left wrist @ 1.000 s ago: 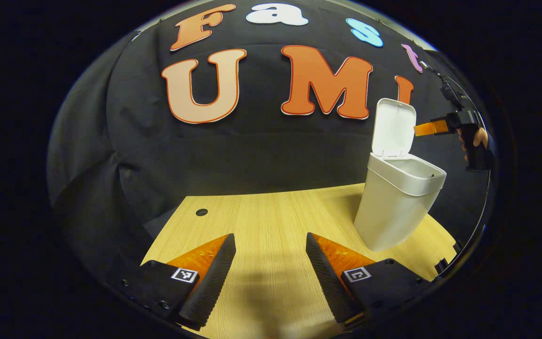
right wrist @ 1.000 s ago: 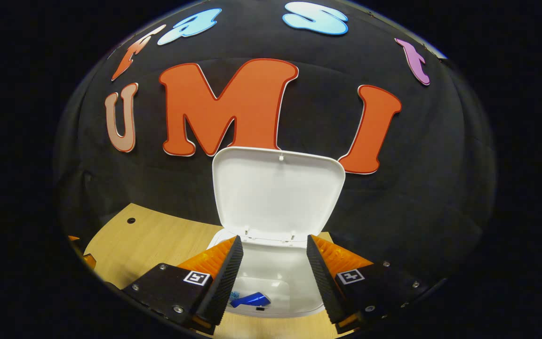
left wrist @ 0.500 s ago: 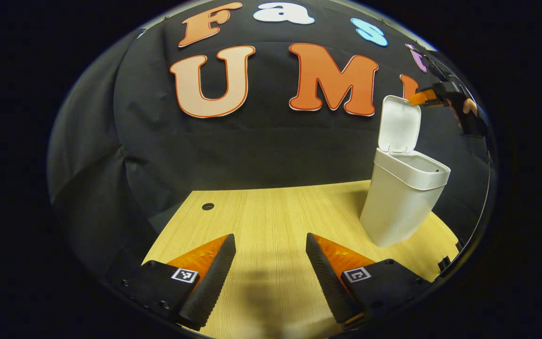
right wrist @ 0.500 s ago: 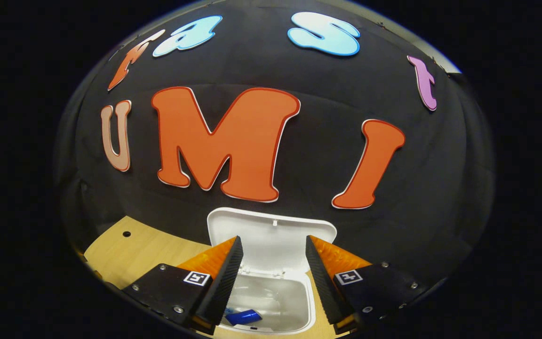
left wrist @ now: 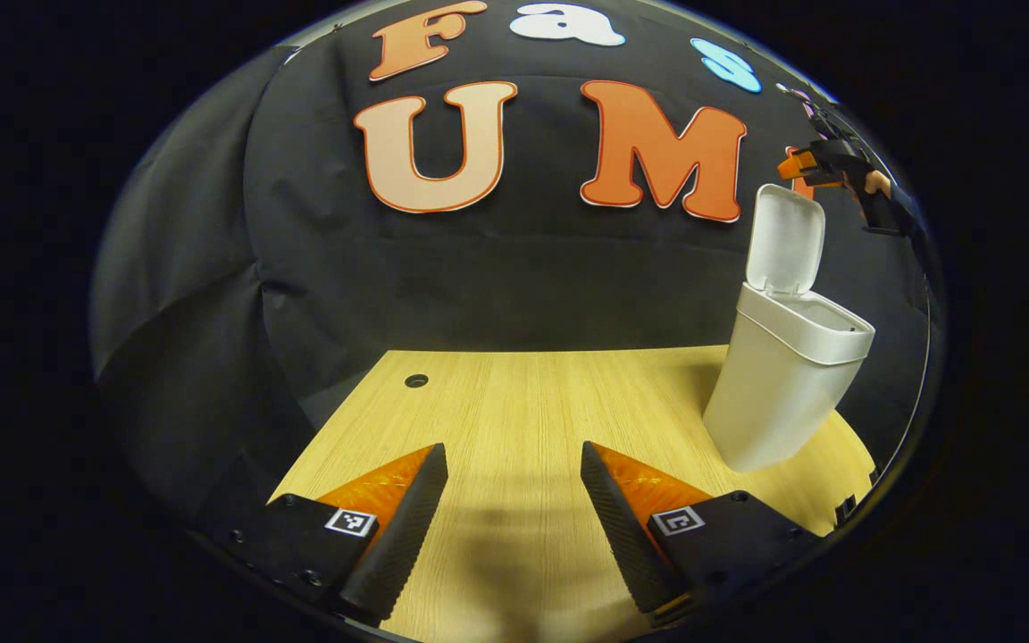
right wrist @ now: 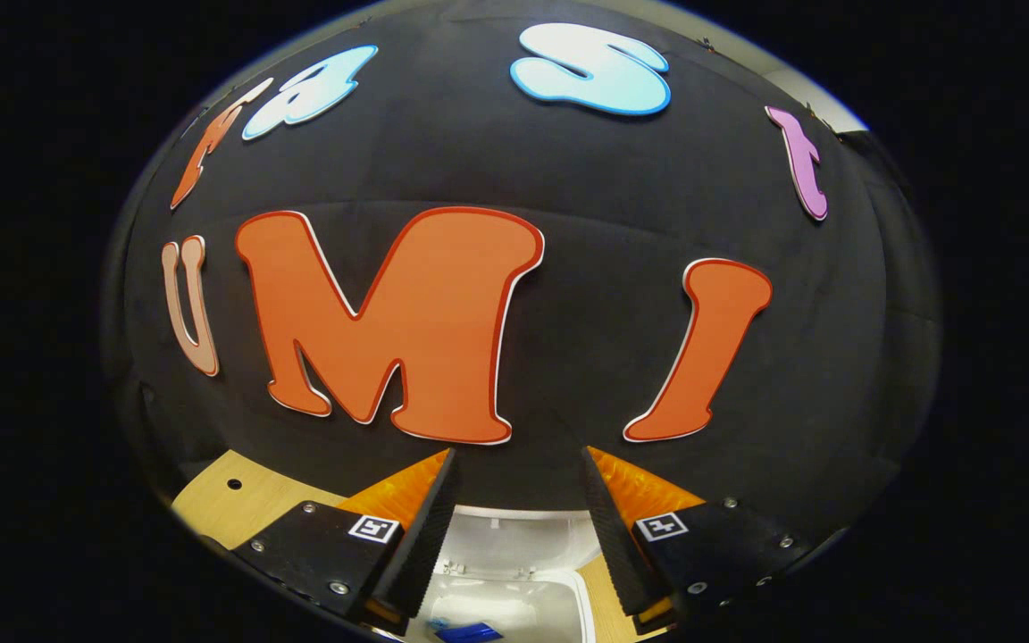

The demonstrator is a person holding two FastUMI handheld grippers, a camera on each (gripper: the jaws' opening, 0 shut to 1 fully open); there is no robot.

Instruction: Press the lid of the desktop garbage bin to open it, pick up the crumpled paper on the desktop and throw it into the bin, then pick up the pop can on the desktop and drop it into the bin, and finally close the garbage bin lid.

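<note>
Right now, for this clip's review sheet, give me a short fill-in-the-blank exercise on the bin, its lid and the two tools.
1. The lid of the garbage bin stands ____.
2. The right tool is held ____ the lid's top edge, in the left gripper view.
3. The left tool has its fingers ____, with nothing between them, over the wooden desktop.
4. Inside the bin, the right gripper view shows a ____ object.

Missing words: open; above; apart; blue

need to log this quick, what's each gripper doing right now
Left gripper: open, empty, low over the table.
Right gripper: open, empty, above the lid of the open bin.
</note>
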